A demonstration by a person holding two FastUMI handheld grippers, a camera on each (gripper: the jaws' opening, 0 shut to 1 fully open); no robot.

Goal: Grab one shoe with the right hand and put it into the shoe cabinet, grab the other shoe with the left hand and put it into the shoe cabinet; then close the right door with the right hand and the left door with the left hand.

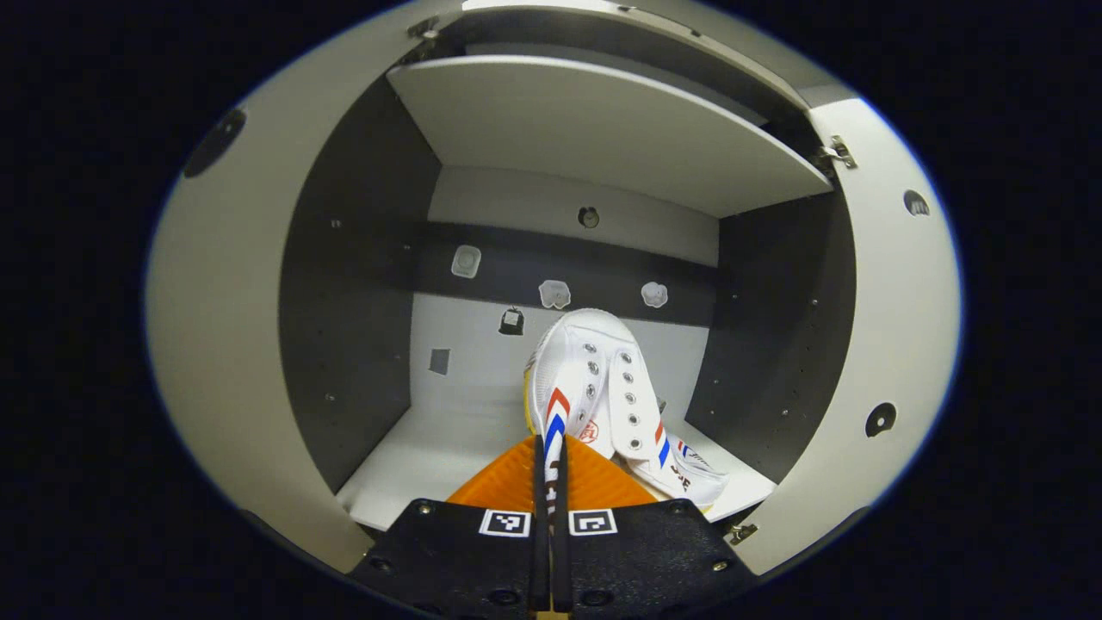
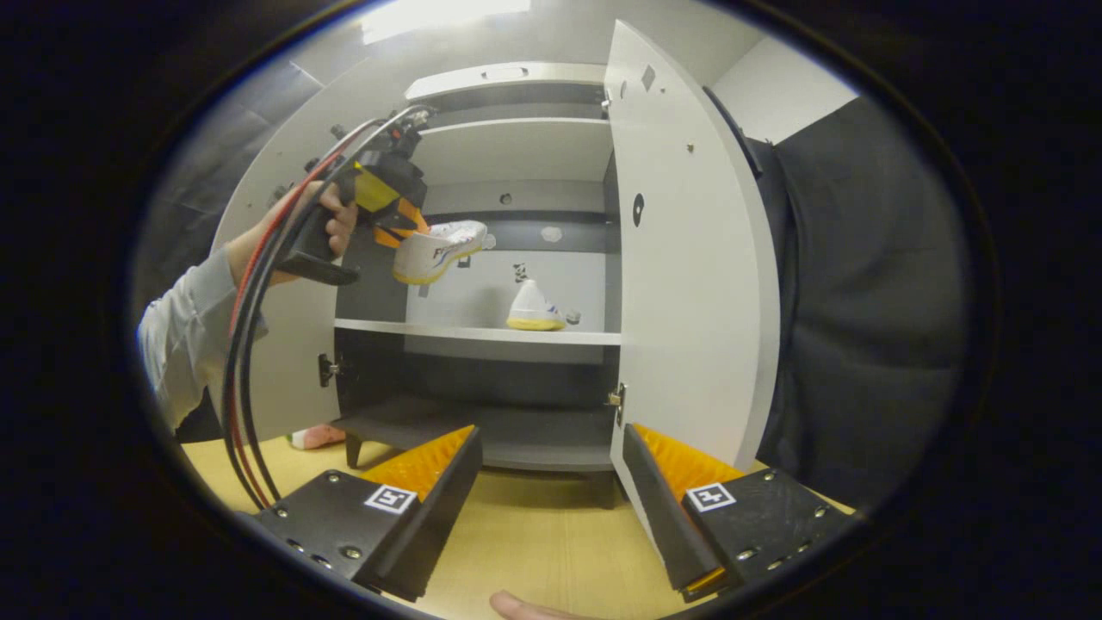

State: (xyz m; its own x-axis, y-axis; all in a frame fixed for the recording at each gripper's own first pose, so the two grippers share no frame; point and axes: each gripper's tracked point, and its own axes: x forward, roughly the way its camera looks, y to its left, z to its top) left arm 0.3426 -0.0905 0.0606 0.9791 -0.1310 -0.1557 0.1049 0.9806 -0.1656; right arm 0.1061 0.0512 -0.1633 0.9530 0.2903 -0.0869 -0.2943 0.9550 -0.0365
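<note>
gripping a white shoe (image 1: 594, 387), left claw (image 1: 549, 482) clears both cabinet walls.

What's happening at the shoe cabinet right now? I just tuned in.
A person is loading white shoes into the open shoe cabinet. The left hand-held gripper is shut on one shoe and carries it above the middle shelf. The other shoe already sits on that shelf, toward the right. The right hand-held gripper is open and empty, in front of the cabinet near the right door. Both doors are still open.
</note>
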